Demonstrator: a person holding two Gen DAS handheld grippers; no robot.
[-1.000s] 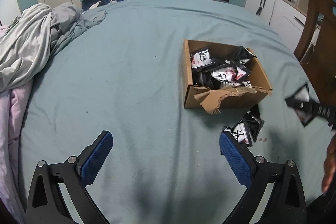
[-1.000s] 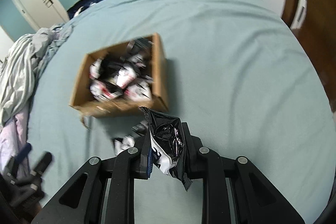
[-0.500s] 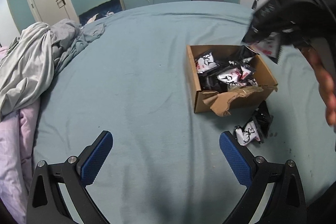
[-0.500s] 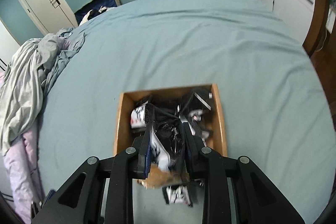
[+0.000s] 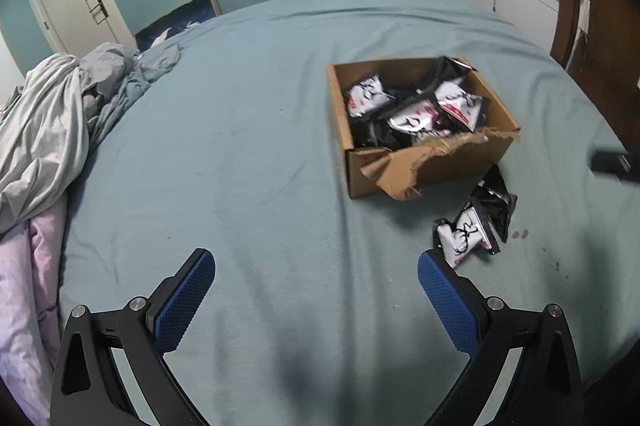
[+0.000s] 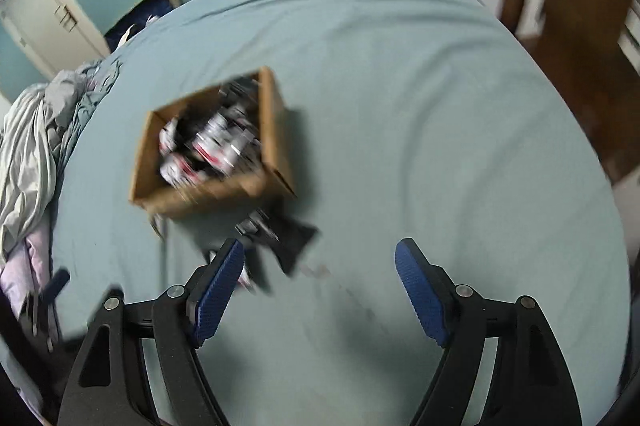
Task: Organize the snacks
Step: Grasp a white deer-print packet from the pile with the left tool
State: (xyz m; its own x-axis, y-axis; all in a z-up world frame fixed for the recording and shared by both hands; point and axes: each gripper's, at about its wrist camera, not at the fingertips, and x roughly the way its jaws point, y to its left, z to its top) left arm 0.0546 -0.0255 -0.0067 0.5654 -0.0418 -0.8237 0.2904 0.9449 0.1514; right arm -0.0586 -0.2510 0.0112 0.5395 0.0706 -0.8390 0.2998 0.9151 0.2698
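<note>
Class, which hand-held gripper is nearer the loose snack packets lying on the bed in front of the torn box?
Right hand-held gripper: packets lie just beyond its fingers. Left hand-held gripper sits back and aside from them.

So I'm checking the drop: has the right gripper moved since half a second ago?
Yes. The right gripper has pulled back from over the brown cardboard box, which now sits farther up-left; its fingers are opening, empty.

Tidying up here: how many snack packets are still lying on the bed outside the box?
2: a white packet and a black packet, overlapping just in front of the cardboard box. Another could hide beneath them.
</note>
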